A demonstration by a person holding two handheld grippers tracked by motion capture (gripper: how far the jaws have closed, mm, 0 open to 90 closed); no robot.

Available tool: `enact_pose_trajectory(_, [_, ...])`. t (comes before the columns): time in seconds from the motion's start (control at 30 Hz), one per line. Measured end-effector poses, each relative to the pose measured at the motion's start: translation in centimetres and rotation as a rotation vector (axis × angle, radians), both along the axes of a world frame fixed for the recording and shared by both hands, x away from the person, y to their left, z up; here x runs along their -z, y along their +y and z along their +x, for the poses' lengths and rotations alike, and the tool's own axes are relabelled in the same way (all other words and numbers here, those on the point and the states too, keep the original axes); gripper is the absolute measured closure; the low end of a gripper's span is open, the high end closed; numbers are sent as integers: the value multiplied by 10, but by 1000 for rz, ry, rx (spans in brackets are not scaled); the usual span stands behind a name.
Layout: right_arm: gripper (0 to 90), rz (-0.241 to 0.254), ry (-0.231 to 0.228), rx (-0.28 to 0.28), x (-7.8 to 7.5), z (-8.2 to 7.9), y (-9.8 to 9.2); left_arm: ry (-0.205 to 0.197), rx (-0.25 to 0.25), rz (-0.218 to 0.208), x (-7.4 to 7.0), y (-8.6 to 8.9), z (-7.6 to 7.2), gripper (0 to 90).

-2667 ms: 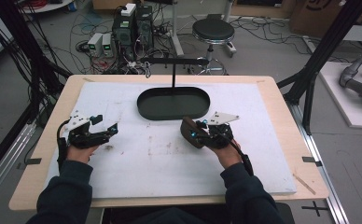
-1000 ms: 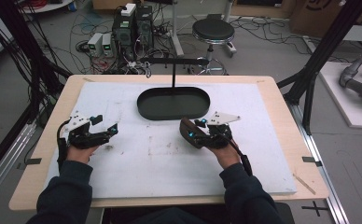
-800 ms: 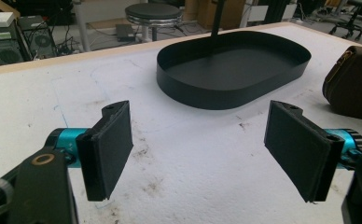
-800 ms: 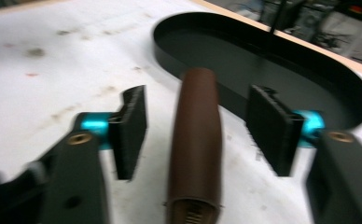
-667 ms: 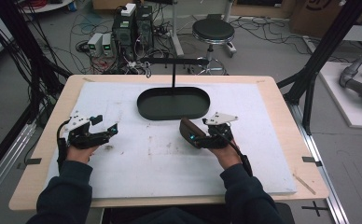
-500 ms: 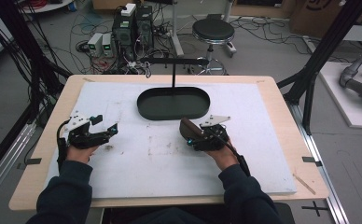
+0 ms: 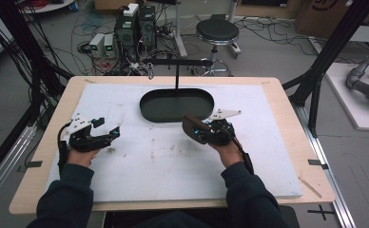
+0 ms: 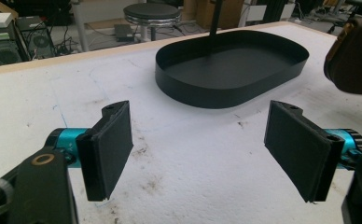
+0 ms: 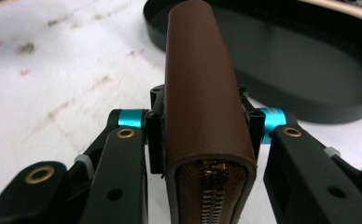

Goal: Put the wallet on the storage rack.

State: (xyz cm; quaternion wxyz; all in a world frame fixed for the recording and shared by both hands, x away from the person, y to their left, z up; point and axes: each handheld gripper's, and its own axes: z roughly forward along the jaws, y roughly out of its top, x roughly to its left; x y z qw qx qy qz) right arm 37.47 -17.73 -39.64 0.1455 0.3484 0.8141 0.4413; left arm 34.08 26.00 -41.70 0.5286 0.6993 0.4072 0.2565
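Wallet [image 9: 207, 93] sits clamped between my right gripper's [image 7: 206, 132] jaws, spine up, zipper end toward me, so I can carry it to the black tray [image 7: 177, 105] at twelve o'clock. Those jaws have just been closing on it. Since the earlier frames this hand has barely shifted. My left gripper [image 8: 202, 154], at nine o'clock, rests wide open and empty.
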Motion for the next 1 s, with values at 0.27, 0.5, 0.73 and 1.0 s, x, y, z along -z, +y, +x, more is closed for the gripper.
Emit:
enact_pose_trajectory(0.27, [640,41,-22,38,-20,44,3,-2,11,0,0,-3,2,234])
enact_pose_trajectory(0.5, [639,77,32,99,-11,96,9,-1,15,-2,1,-4,3,234])
enact_pose_trajectory(0.73, [639,131,83,114,10,126,26,3,17,-1,2,-4,4,234])
enact_pose_trajectory(1.0, [622,114,130,115,26,137,36,2,16,0,2,-2,4,234])
